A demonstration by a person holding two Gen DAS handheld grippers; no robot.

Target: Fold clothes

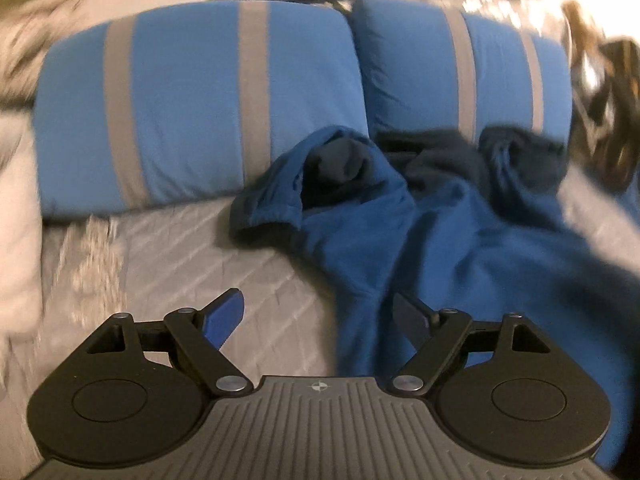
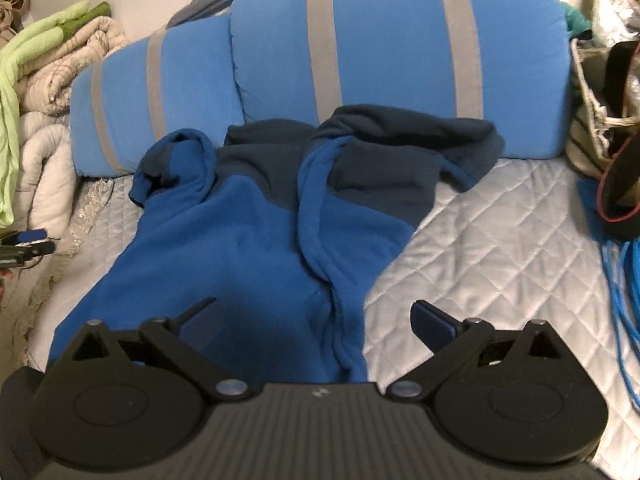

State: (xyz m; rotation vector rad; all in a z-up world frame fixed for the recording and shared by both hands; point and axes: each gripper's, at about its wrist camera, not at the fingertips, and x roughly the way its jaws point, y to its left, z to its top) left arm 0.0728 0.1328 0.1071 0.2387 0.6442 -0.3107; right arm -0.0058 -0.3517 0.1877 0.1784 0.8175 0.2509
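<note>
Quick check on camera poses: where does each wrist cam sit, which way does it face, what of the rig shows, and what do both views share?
Left wrist: on the left gripper, looking forward and down along its open fingers at the crumpled blue fleece jacket on the grey quilted bedspread; nothing between the fingers.
Right wrist: on the right gripper, same downward tilt, centred over the jacket; fingers open and empty; the other gripper shows at the left edge.
Shared: jacket, bedspread, two blue pillows with grey stripes.
</note>
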